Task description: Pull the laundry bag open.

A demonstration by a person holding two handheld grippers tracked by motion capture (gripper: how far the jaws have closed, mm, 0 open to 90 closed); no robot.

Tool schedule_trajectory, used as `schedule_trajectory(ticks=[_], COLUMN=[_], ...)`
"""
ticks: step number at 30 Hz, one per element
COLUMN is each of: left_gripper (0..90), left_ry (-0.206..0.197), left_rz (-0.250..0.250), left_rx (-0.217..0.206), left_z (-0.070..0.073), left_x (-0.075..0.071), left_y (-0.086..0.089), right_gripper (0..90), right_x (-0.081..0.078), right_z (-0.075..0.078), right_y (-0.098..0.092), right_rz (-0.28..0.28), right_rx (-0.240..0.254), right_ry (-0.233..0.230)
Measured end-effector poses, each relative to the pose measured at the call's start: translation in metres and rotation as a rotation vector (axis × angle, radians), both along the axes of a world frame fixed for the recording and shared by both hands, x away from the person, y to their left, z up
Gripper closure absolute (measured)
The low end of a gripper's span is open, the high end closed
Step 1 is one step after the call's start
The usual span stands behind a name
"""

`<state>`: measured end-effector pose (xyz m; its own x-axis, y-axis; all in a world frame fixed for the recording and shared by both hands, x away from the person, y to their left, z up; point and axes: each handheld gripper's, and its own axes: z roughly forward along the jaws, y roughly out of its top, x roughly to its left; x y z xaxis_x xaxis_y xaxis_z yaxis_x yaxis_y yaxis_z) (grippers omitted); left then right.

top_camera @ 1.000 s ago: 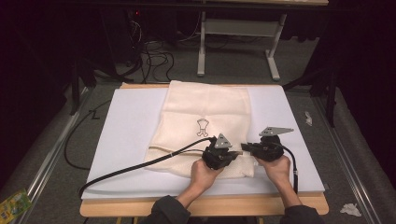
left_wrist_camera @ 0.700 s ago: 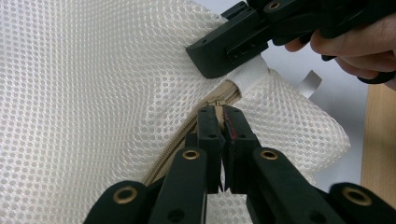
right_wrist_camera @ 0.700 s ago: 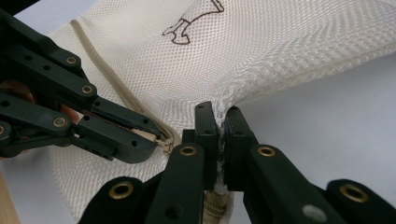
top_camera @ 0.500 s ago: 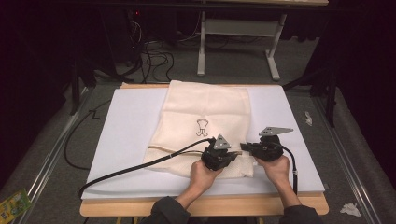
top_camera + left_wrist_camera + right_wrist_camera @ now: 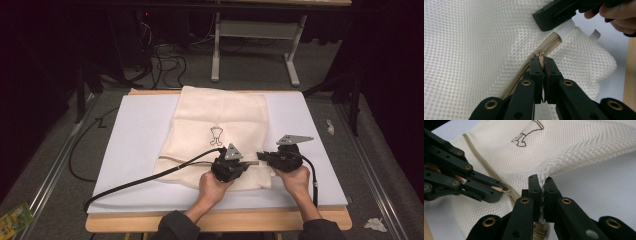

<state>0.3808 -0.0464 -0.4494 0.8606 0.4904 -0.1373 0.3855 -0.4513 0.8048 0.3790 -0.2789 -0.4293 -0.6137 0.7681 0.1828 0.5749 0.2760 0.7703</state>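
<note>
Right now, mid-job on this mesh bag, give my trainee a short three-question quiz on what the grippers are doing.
1. True or false: the left gripper is shut on the zipper pull.
2. What does the right gripper clamp? A) white mat B) mesh bag C) cable
3. What is printed on the bag?

Key:
1. True.
2. B, the bag's edge by the zipper's end.
3. A small dark outline logo.

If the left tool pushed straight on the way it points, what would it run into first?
Probably the right tool: it sits just past the zipper pull that the left tool pinches, along the mesh bag's zipper. Depth is unclear.
</note>
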Motion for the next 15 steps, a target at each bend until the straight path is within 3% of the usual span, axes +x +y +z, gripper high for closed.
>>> schedule_trajectory(ticks=[15], left_gripper=[87.6], left_ry=[-0.004], left_rz=[0.027], left_rx=[0.000], left_z=[0.003], left_x=[0.002], left_y=[0.023], right_gripper=[88.3], right_x=[0.001], right_z=[-0.001], right_y=[-0.003], right_rz=[-0.013], right_rx=[-0.002], right_ry=[0.002])
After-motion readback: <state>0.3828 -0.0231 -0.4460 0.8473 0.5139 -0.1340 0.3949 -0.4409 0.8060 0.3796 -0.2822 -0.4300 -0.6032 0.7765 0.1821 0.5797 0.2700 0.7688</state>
